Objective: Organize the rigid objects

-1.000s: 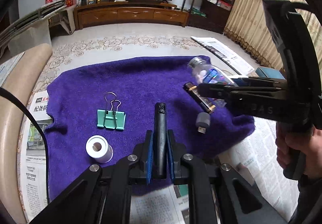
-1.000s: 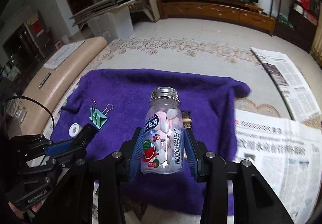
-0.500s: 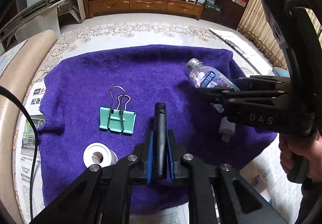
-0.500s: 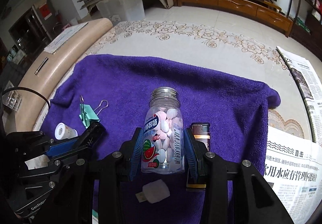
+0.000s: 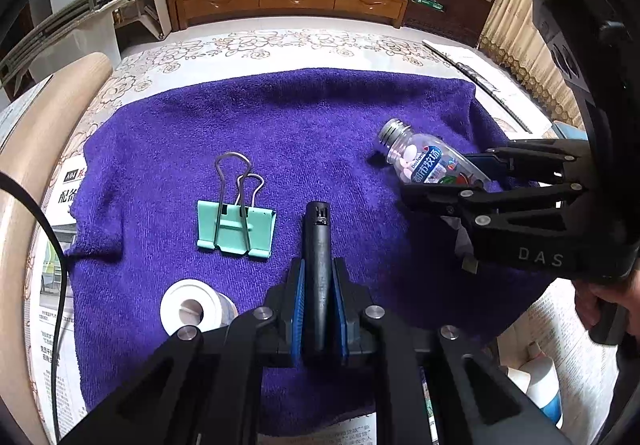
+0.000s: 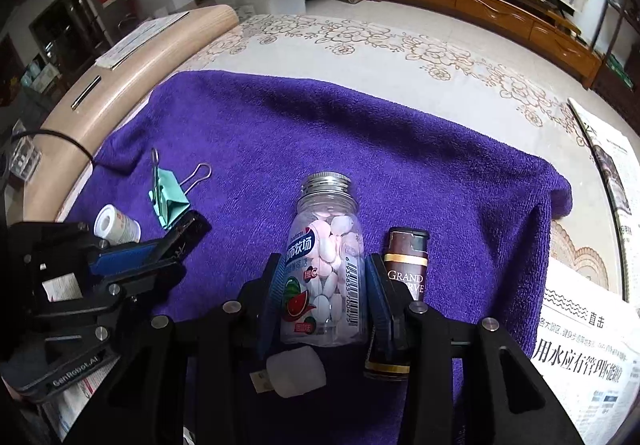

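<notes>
My right gripper clamps a clear plastic candy bottle above the purple towel; my left gripper pinches a slim black pen-like stick. Placing step, I judge: next, lower both onto bare towel.

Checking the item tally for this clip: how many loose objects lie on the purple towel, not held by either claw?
4: a green binder clip left of centre, a white tape roll nearer the camera, a white USB plug and a brown lighter under the right claw. Others may be hidden.
</notes>
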`<state>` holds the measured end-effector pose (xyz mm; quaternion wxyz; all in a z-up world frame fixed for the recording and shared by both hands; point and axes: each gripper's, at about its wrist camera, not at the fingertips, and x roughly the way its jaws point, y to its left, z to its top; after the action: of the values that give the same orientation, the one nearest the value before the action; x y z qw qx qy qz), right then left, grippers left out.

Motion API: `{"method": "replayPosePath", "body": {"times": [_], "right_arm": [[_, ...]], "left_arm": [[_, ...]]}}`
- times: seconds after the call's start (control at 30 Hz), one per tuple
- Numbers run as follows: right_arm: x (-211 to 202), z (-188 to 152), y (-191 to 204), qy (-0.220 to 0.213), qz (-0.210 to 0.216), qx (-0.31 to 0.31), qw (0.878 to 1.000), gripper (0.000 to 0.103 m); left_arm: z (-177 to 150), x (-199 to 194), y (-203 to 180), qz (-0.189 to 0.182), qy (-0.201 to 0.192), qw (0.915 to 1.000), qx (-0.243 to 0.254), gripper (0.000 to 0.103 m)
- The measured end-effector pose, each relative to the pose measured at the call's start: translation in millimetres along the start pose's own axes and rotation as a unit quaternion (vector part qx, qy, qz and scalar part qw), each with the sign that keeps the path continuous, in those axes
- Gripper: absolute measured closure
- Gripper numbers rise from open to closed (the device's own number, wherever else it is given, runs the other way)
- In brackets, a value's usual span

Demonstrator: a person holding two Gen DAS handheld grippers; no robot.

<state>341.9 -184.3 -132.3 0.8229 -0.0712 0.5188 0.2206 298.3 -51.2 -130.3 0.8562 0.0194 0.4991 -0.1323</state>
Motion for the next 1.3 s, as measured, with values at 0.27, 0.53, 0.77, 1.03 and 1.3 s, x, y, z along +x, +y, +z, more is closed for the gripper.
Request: {"method": "replayPosePath", "body": {"times": [0.27,0.53,0.77,1.03,1.3], "right_arm": [[-3.2,-4.5,-3.2,0.004,0.036,-0.024,0.999,0.054],[-29.4,-23.9,-7.2,-0.011,0.034,-0.022,0.999,0.036],[-91.8,-50.4,-16.1,-0.073,0.038,0.042,0.996,0.0],[-162.2,-104.3,-18.1,-0.114,0.029,0.123,0.985,0.0],[-182.9,-169.5,-15.6,-0.116,0.015,0.182,0.976,0.0]], "left_arm": [[1.3,0.7,-17.5,-0.01,0.007,0.9997,0.02,0.055],[-2.4,-0.2,-24.0,-0.013,0.007,0.9998,0.015,0.024],[-11.9,-27.7,-41.4,-0.014,-0.013,0.9996,0.022,0.0],[-38.7,-72.6,-72.2,-0.014,-0.036,0.9984,0.042,0.0],[-72.2,-85.2,-85.6,-0.006,-0.021,0.9988,0.044,0.0]]}}
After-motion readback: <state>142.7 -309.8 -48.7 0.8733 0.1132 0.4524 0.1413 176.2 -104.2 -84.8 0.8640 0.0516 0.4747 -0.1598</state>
